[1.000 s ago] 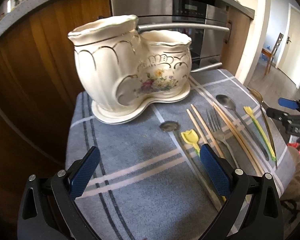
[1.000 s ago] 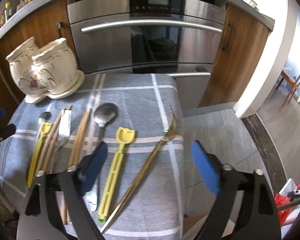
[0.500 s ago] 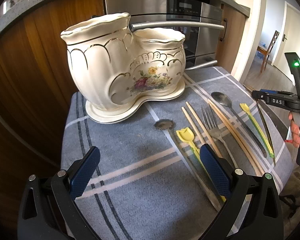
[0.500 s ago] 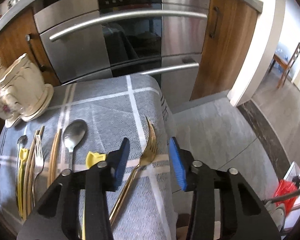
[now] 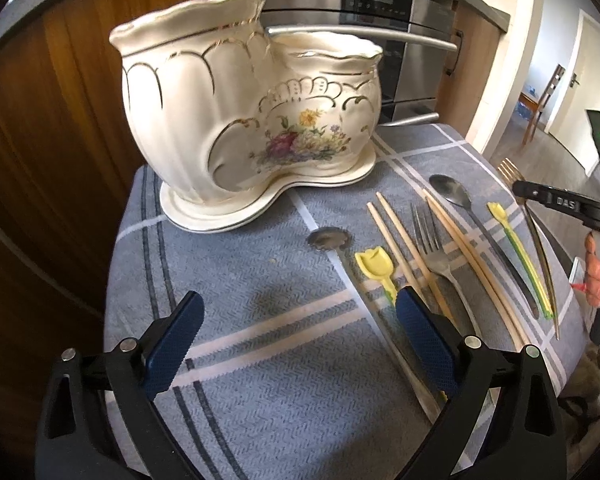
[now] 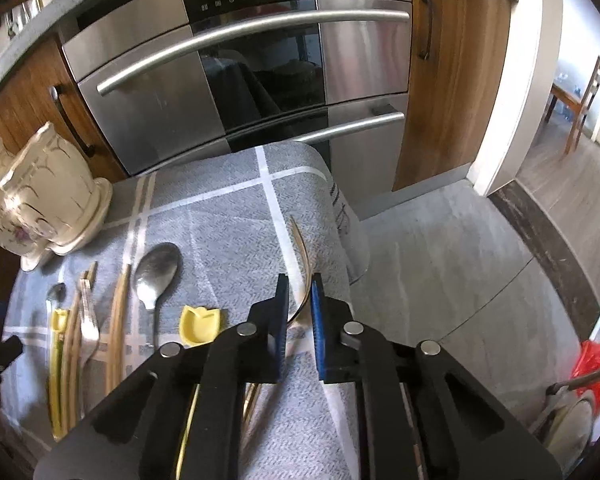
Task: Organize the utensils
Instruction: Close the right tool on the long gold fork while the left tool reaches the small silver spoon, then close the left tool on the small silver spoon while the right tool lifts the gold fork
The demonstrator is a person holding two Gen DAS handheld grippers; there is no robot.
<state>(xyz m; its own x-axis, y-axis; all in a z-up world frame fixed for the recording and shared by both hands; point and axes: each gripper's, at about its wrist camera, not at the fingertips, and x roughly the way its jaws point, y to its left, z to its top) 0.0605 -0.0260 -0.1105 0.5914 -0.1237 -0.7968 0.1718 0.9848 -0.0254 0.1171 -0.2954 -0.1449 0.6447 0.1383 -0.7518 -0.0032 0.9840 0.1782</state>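
Note:
A cream two-pot ceramic holder point(image 5: 244, 120) with flowers stands at the far left of the blue checked cloth point(image 5: 260, 344); it also shows in the right wrist view point(image 6: 40, 192). Spoons, chopsticks, a steel fork point(image 5: 432, 240) and yellow tulip utensils point(image 5: 376, 268) lie in a row. My left gripper point(image 5: 296, 344) is open and empty above the cloth. My right gripper point(image 6: 300, 316) is closed on the neck of a gold fork point(image 6: 300, 240) at the cloth's right edge, tines tilted up.
A steel oven point(image 6: 240, 80) and wooden cabinet doors point(image 6: 452, 80) stand right behind the small table. The table drops off to a grey floor point(image 6: 440, 264) on the right. A red bag point(image 6: 592, 364) lies low on the right.
My right gripper has come down over the gold fork and closed its jaws on it, and the tines have tipped up. My left gripper has moved closer to the holder and stayed open.

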